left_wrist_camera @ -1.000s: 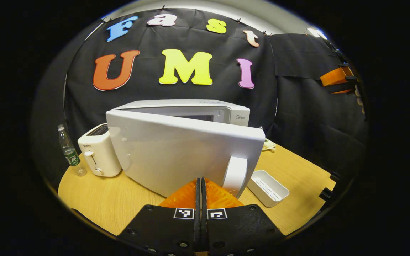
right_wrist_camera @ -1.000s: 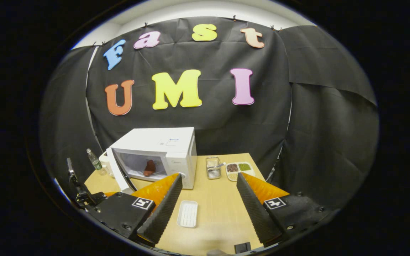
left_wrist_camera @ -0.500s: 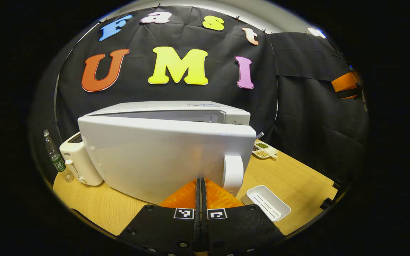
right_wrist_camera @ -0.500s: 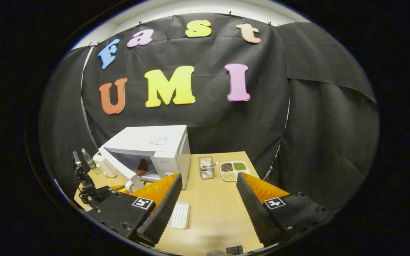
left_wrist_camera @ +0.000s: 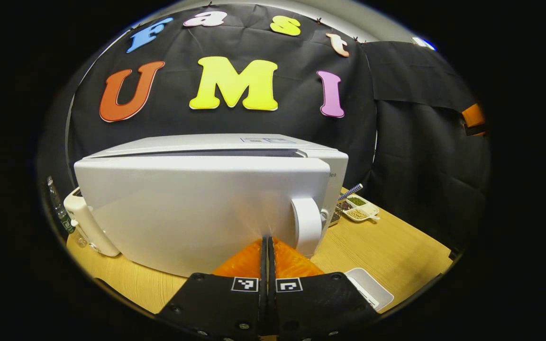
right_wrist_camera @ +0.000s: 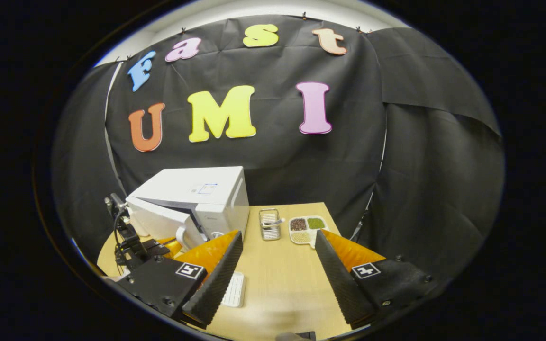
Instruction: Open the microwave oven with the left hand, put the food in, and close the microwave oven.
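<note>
Table (right_wrist_camera: 282,284) carries one microwave oven (right_wrist_camera: 197,199) at ten o'clock in the right gripper view, its door (left_wrist_camera: 192,208) nearly shut with a narrow gap left along the top. Whether the food is inside cannot be seen now, so I judge loading done and only the last push remaining. One toaster (left_wrist_camera: 81,220) and one bottle (left_wrist_camera: 57,208) stand at nine o'clock in the left gripper view; one divided snack dish (right_wrist_camera: 305,229), one small metal basket (right_wrist_camera: 269,223) and one white tray (right_wrist_camera: 234,290) lie nearby. Left gripper (left_wrist_camera: 268,246) is clenched, its tips against the door beside the handle (left_wrist_camera: 305,226). Right gripper (right_wrist_camera: 277,265) hangs spread wide, holding nothing.
</note>
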A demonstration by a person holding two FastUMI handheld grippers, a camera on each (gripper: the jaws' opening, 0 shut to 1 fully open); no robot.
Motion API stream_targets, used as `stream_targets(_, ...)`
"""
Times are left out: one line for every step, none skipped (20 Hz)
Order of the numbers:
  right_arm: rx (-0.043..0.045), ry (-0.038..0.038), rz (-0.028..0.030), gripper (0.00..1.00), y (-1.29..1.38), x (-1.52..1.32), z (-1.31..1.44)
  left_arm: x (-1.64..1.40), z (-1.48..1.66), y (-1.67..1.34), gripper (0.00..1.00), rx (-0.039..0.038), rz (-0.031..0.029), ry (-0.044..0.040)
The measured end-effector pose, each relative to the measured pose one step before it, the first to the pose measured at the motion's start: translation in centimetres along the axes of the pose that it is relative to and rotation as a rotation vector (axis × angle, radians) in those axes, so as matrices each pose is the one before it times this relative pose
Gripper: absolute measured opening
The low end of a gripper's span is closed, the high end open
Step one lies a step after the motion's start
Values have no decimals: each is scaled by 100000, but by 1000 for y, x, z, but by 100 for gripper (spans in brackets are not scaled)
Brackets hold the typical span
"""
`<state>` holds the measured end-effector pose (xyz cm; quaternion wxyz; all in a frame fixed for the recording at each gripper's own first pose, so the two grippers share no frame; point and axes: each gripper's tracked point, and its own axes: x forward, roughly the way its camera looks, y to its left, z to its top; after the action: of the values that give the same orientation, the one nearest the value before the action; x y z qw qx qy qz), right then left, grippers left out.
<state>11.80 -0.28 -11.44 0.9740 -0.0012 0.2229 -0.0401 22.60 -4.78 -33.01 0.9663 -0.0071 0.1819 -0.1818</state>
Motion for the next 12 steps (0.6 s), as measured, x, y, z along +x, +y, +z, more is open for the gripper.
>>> stream_targets(169, 246, -195, 92, -119, 256, 9, 465, 244, -9, 0, 406, 126, -442)
stream_targets(138, 299, -178, 92, -50, 128, -23, 509, 146, 102, 0, -60, 62, 98)
stream_targets(255, -12, -238, 92, -115, 100, 40, 551, 160, 104, 0, -206, -49, -330)
stream_targets(148, 163, -239, 92, -51, 68, -25, 580, 121, 17, 0, -154, 14, 368)
stream_targets(-56, 214, -246, 92, -87, 182, -75, 377, 113, 67, 0, 83, 309, 651)
stream_targets(453, -90, -444, 92, -110, 69, 35, 242, 52, 41, 0, -658, -257, -431)
stream_targets(583, 4, -472, 92, -103, -14, -12, -51, -107, -38, 0, -1202, -624, 210)
stream_targets(622, 190, -127, 92, 9, 60, -80, 34, 90, 25, 0, -977, -764, -130)
stream_targets(398, 329, -96, 92, 94, 156, -213, -28, -104, -181, 0, 181, -361, 244)
stream_targets(205, 484, -91, 92, -6, -8, -125, 109, -114, -15, 0, 319, -15, 338)
stream_targets(316, -265, 55, 92, 137, 53, 38, 168, -93, 47, 0, 417, 274, 198)
stream_targets(135, 311, -21, 92, 171, 125, 55, 404, 96, 78, 0, 160, 746, -279)
